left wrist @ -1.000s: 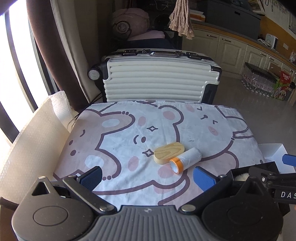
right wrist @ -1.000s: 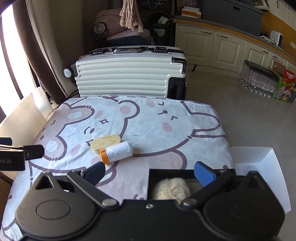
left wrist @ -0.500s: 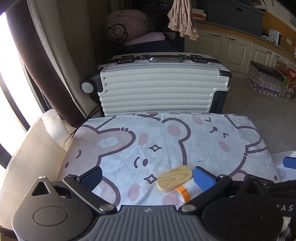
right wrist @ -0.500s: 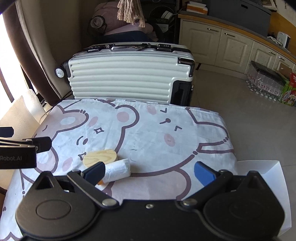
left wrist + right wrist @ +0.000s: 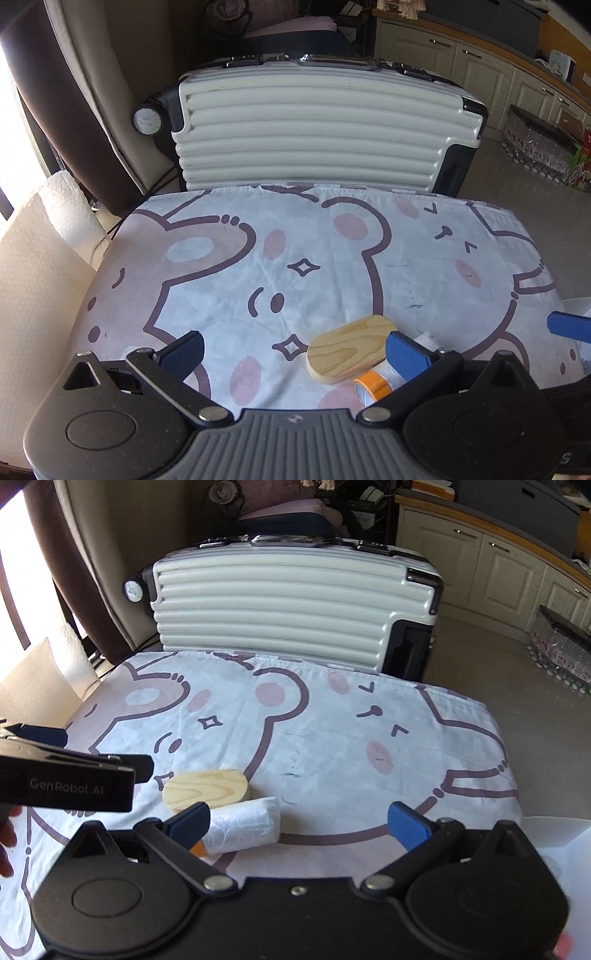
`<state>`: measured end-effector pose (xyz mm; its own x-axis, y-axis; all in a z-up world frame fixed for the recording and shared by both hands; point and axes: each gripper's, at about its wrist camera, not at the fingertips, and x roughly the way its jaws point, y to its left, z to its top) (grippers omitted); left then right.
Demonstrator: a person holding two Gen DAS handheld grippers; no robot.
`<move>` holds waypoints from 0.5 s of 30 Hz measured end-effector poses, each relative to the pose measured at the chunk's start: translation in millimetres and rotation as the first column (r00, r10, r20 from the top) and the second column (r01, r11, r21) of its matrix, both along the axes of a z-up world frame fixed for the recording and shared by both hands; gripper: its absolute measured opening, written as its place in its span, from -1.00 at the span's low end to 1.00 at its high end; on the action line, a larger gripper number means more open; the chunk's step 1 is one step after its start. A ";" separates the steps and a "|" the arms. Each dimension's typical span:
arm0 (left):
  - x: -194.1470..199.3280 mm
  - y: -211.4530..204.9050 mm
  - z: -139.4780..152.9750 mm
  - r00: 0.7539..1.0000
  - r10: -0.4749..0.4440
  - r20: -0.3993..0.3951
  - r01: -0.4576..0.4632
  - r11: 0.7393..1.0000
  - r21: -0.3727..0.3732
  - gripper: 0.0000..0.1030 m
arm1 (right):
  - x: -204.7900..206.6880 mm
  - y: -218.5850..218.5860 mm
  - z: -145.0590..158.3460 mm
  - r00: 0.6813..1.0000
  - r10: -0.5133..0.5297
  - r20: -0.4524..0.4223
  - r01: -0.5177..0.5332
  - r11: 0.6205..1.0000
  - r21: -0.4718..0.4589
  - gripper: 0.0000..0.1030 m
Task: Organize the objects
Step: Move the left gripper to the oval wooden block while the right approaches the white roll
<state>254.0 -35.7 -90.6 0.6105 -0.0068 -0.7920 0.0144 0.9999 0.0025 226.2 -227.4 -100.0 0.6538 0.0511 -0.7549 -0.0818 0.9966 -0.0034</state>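
Suitcase behind cloth; block touching roll.

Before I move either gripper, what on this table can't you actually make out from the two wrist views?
- Roll of white bags: its orange end is hidden behind the right gripper's finger in the right wrist view, and partly behind the left gripper's finger in the left view.
- White box: cut off by gripper body, contents unseen.
- Wooden block: underside hidden.

The left gripper is showing a grey ribbed body. The right gripper is wearing black, both having blue fingers and silver screws.
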 end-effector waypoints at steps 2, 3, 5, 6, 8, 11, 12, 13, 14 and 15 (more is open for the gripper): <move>5.0 5.5 -4.0 1.000 0.016 -0.012 -0.016 0.999 -0.036 1.00 | 4.8 5.1 -10.0 0.999 0.033 -0.005 -0.033 0.999 -0.003 1.00; 7.3 7.8 -5.9 1.000 0.025 -0.018 -0.026 0.999 -0.048 1.00 | 6.5 7.7 -14.5 0.999 0.049 -0.006 -0.049 0.999 -0.004 1.00; 12.8 12.1 -9.9 0.999 0.043 -0.030 -0.045 0.997 -0.068 1.00 | 9.0 12.2 -22.9 0.997 0.083 -0.005 -0.083 0.997 -0.003 1.00; 14.9 14.0 -11.9 0.998 0.049 -0.036 -0.051 0.995 -0.080 1.00 | 10.1 14.7 -26.8 0.995 0.101 -0.003 -0.101 0.995 -0.001 1.00; 19.6 17.5 -16.3 0.997 0.060 -0.056 -0.066 0.991 -0.115 1.00 | 12.8 19.9 -33.7 0.991 0.130 -0.007 -0.130 0.991 0.003 1.00; 26.1 19.5 -22.8 0.994 0.066 -0.086 -0.079 0.984 -0.161 1.00 | 19.1 26.8 -44.8 0.988 0.149 -0.034 -0.149 0.989 0.001 1.00; 27.8 19.3 -25.0 0.993 0.067 -0.095 -0.083 0.982 -0.169 1.00 | 21.5 28.1 -48.6 0.988 0.151 -0.042 -0.151 0.989 0.000 1.00; 30.0 19.5 -27.3 0.992 0.067 -0.104 -0.084 0.981 -0.177 1.00 | 23.7 29.5 -52.0 0.987 0.153 -0.050 -0.153 0.988 0.002 1.00; 31.8 19.3 -29.4 0.992 0.064 -0.112 -0.084 0.979 -0.183 1.00 | 25.2 30.6 -54.7 0.986 0.155 -0.058 -0.155 0.988 0.005 1.00; 33.5 19.5 -31.5 0.991 0.063 -0.120 -0.085 0.979 -0.188 1.00 | 26.9 31.6 -57.1 0.985 0.159 -0.066 -0.159 0.987 0.011 1.00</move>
